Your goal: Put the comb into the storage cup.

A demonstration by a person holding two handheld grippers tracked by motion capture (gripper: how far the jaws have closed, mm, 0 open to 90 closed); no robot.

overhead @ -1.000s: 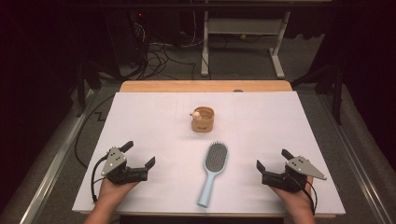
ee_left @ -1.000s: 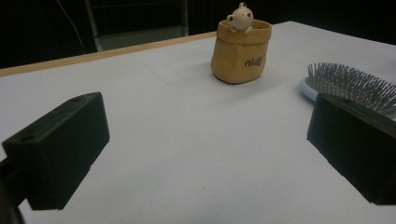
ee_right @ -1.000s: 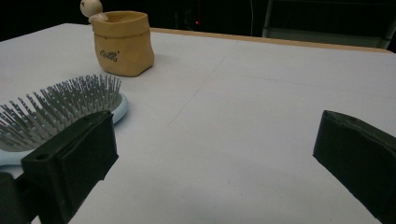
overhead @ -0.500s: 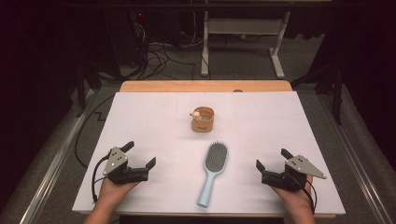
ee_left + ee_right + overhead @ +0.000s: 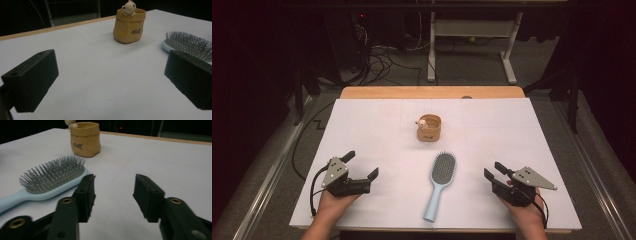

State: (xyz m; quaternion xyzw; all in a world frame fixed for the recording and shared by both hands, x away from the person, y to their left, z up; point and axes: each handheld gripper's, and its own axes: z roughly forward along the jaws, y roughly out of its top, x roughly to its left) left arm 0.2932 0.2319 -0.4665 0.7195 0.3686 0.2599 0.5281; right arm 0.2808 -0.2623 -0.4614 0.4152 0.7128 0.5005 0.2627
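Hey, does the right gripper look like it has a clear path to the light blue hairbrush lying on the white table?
Probably yes. The right gripper rests beside the light blue plastic hairbrush, with bare white table between them. Its fingers have just been closing with nothing between them, but a gap remains. The tan fabric pouch stands farther back.

My white-covered table (image 5: 362, 130) with its bare wooden far edge (image 5: 432, 92), dark room beyond, grey floor (image 5: 472, 70), tangled cables (image 5: 382, 55) far left, white frame legs (image 5: 509, 50) far right
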